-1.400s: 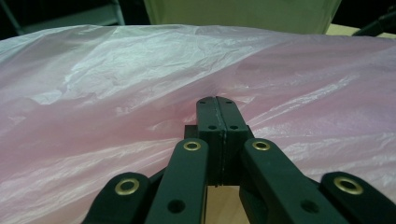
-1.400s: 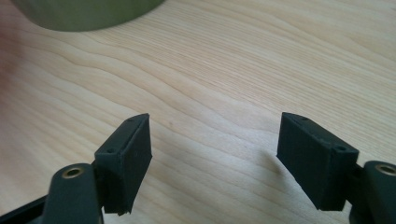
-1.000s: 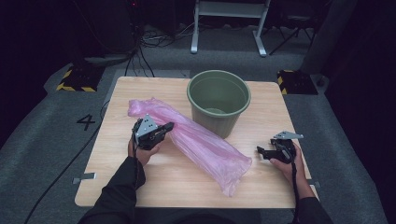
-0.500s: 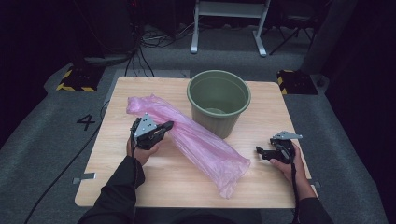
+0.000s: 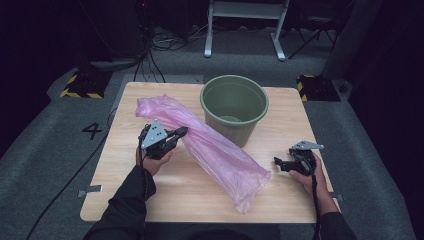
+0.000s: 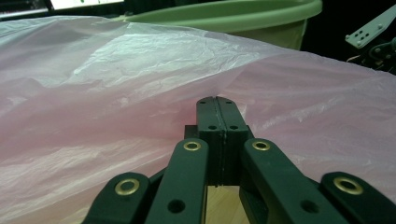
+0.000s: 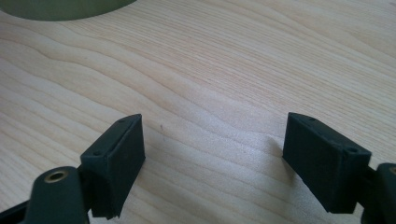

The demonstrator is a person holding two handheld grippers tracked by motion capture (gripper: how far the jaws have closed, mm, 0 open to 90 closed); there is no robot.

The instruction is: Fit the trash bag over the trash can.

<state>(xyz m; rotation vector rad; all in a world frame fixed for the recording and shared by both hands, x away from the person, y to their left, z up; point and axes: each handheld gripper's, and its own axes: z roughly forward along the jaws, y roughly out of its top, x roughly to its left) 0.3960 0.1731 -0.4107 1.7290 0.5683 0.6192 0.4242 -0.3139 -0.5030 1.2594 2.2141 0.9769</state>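
Observation:
A long pink plastic bag (image 5: 215, 150) lies slantwise across the wooden table (image 5: 165, 200), from the back left to the front right. My left gripper (image 5: 183, 131) is at the bag's left side, its jaws shut together on a pinch of the film. In the left gripper view the creases of the pink bag (image 6: 116, 93) run to the closed tips of the left gripper (image 6: 217, 100). My right gripper (image 5: 280, 163) rests at the table's right, apart from the bag. Seen in its own view, the right gripper (image 7: 212, 158) stands open over bare wood.
A green plastic bucket (image 5: 235, 78) stands upright behind the bag at the back middle; its rim (image 6: 224, 16) shows past the film, its base (image 7: 56, 9) in the right gripper view. Bare tabletop (image 7: 233, 70) lies around the right gripper. Cables and floor surround the table.

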